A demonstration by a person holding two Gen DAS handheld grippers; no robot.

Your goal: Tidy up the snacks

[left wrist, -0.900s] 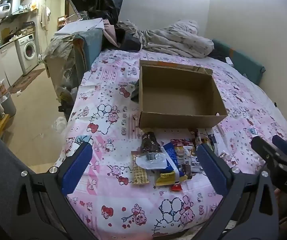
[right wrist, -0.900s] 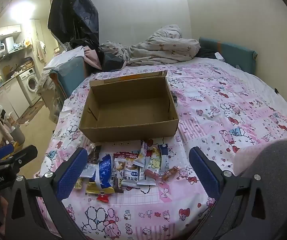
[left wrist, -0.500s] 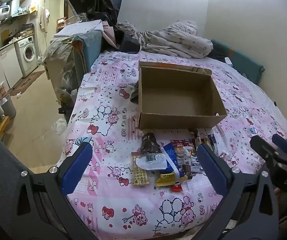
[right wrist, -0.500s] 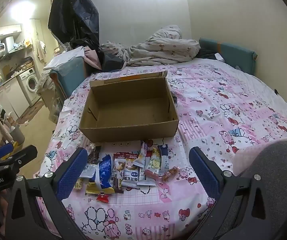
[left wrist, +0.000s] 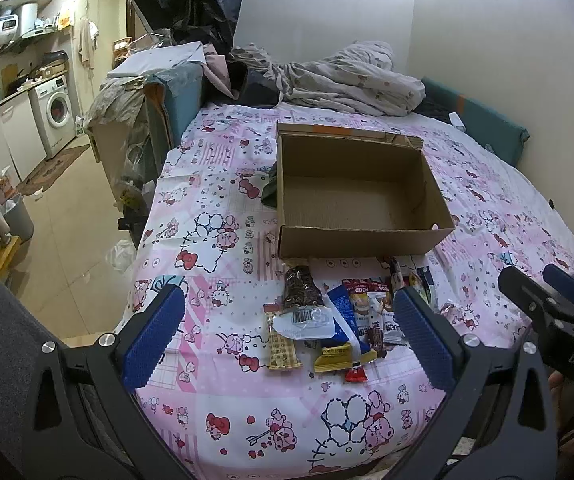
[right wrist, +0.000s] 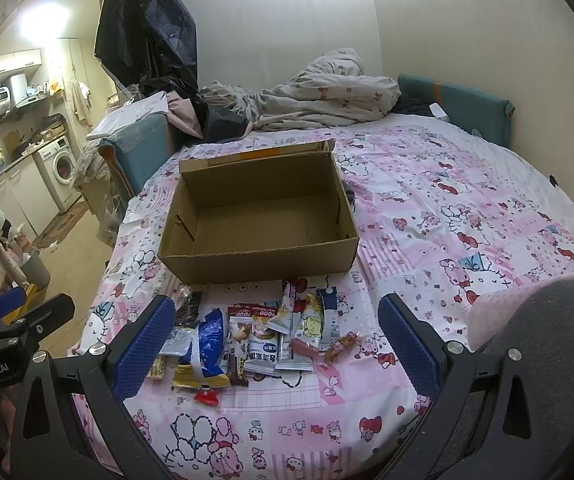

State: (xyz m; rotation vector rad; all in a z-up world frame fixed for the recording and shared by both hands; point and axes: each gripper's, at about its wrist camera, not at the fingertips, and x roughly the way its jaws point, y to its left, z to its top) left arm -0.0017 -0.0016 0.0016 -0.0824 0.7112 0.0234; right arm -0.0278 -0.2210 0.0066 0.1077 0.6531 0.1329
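An open brown cardboard box [left wrist: 361, 196] is sitting on a bed covered with a pink and white cartoon-print sheet [left wrist: 215, 240], its flaps folded back and its bare cardboard floor showing, with nothing lying inside it in either view. Just near of the box's front wall, a loose pile of small wrapped snacks [right wrist: 255, 336] is lying on the sheet, apart from the box. Within the pile, a dark brown crumbly bar in clear wrap [left wrist: 301, 292] is lying at the left, a blue foil packet [right wrist: 209, 334] is resting beside it, a tan wafer bar [left wrist: 281, 346] is pointing toward the near edge, and a small red wrapped sweet [right wrist: 206, 397] is sitting nearest of all. At the right end a reddish twisted candy [right wrist: 341, 346] is lying a little apart from the rest. The left tool [left wrist: 287, 334] is hanging above the near edge of the bed with its blue-padded jaws spread wide and gripping nothing. The right tool [right wrist: 271, 342] is hovering likewise over the pile, jaws wide apart and empty. A crumpled grey quilt [right wrist: 319, 92] is lying at the far end of the bed, well beyond the box.
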